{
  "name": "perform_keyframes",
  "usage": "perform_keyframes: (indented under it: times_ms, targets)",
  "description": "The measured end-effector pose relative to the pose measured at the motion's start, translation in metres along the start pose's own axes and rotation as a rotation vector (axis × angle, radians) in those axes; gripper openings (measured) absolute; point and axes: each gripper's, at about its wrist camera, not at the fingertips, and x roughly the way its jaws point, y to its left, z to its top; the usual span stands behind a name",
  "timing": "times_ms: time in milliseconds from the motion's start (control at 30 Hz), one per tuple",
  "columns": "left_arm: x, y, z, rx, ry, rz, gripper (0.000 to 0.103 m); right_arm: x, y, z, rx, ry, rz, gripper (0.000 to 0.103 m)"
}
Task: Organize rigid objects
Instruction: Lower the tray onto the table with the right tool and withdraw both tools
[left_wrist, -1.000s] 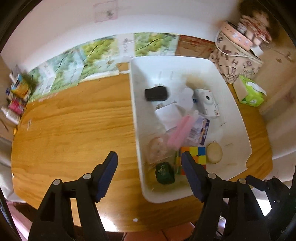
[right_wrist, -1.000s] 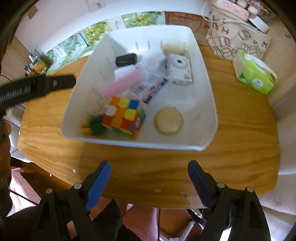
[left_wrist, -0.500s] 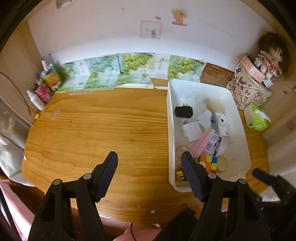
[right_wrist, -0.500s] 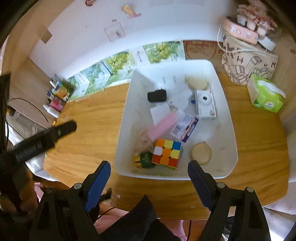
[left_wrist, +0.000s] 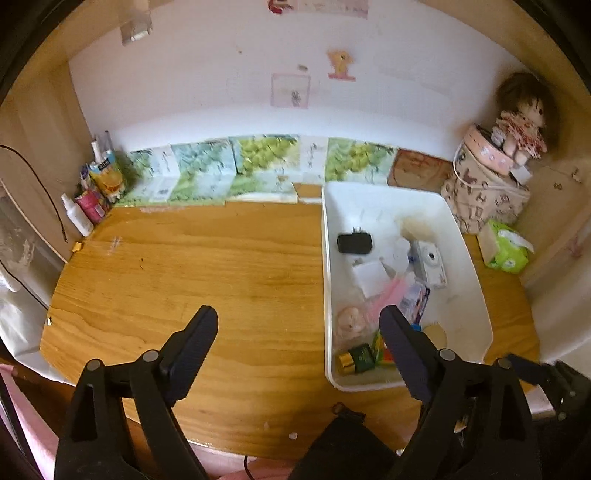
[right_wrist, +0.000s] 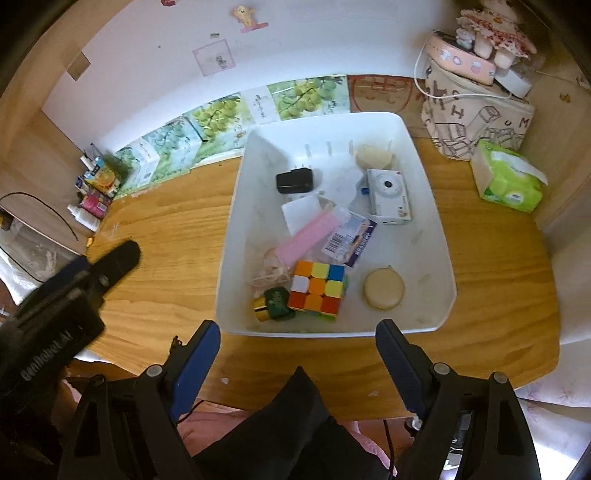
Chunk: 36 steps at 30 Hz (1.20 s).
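We see a white wall with stickers, and under it a big wooden table (left_wrist: 207, 280). On the table sits a white tub (right_wrist: 439, 236), at about 3 o'clock in the left wrist view and right in the middle of the right wrist view. The tub is long, and its long way runs from near us toward the wall.

Inside the tub we see many small things. A white camera (right_wrist: 388, 196) lies flat at 1 o'clock, long way pointing from us to the wall. A colorful cube (right_wrist: 318, 290) sits near the front wall, at 6 o'clock. A pink bar (right_wrist: 308, 236) lies in the middle, slanting from 7 o'clock to 1 o'clock. A round tan disc (right_wrist: 383, 288) lies just right of the cube. A black plug (right_wrist: 294, 180) is at 11 o'clock, its prongs toward the wall. A little green and gold bottle (right_wrist: 274, 304) lies on its side touching the cube, gold cap pointing left.

Our left tongs (left_wrist: 297, 332) hang over the bare table and are opening, with nothing between them. Our right tongs (right_wrist: 297, 343) hang over the table's near edge and are opening too, holding nothing.
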Motion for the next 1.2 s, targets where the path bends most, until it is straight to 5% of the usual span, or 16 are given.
perform_keyframes:
  times_ms: [267, 1200]
  targets:
    - [-0.004, -0.006, 0.003, 0.008, -0.057, -0.026, 0.1, -0.011, -0.005, 0.002, -0.01, -0.054, -0.054, 0.103]
    - [-0.013, 0.002, 0.004, -0.003, -0.086, -0.009, 0.1, -0.008, 0.002, 0.004, -0.023, -0.046, -0.037, 0.103]
